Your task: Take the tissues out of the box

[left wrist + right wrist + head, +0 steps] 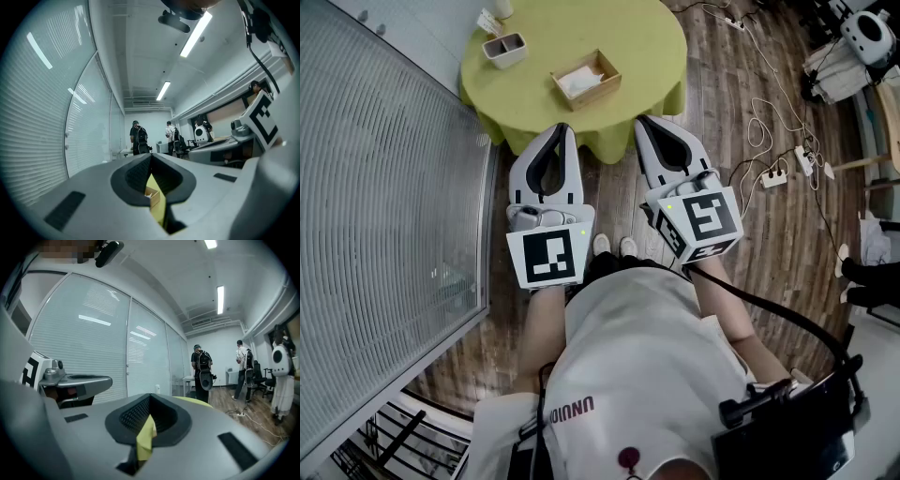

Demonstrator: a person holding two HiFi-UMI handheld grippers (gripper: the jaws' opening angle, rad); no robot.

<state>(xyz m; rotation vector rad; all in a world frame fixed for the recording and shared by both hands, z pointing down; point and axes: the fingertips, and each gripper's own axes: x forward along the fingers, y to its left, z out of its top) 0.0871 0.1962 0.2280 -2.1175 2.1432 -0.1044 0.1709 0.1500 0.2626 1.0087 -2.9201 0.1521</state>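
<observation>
Fingers on the left gripper (563, 129) and on the right gripper (641, 122) are pressed together at the tips and hold nothing. Both grippers hang side by side over the wooden floor, just short of the near edge of the desk (628, 37). Through the loop behind each pair of closed tips I see only a sliver of the green cloth.

On that round, cloth-covered desk the open wooden box (602, 94) sits a little toward my side, well apart from both grippers. The white tissues (578, 81) lie loose inside it, so nothing has been taken out yet. A small white holder (504, 49) stands further back on the left.

My worries from here:
- The box looks light and nothing pins it. If I pull a tissue with one gripper alone, I expect the box to lift or slide across the cloth.
- If I go in with the tips shut, I would only poke the tissues down or push the box away.
- A low approach could catch the hanging cloth and drag everything on it.
- Cables and a power strip (773, 176) lie on the floor at my right, a tripping risk if I step that way.
</observation>
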